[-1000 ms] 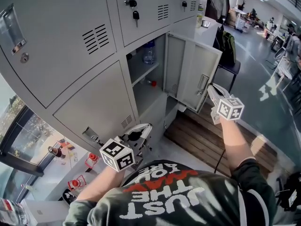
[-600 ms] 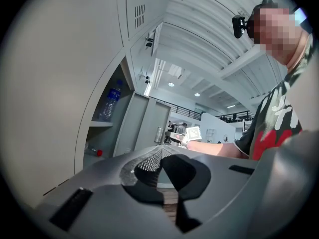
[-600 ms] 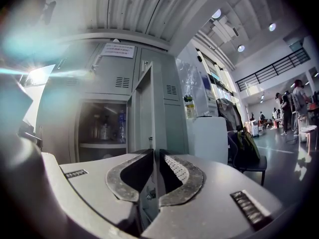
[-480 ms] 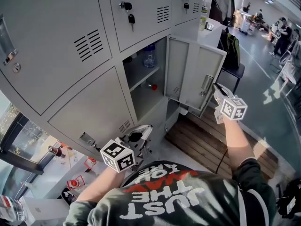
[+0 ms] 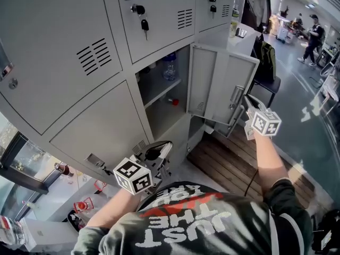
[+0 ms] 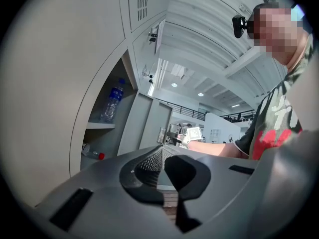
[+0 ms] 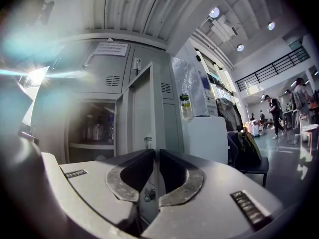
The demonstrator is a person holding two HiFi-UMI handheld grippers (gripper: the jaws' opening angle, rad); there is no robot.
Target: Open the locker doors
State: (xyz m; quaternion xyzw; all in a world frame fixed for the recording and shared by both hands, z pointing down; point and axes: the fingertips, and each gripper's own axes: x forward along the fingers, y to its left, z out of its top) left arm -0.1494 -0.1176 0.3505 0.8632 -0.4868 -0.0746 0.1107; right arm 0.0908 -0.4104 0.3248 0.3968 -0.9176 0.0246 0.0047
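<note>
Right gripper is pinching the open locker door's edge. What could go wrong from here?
1. The right gripper holds only the thin edge of the locker door, so it may slip off as the door is pulled.
2. Swung wider, the door could knock the white cabinet standing right beside it.

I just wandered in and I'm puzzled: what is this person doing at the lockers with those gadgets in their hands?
A person is working at a bank of grey lockers with a hand-held gripper in each hand. The right gripper has its jaws closed on the edge of one locker door, which stands swung open and shows a water bottle on the shelf inside. The left gripper hangs low, jaws shut and empty. The doors around it are closed.
</note>
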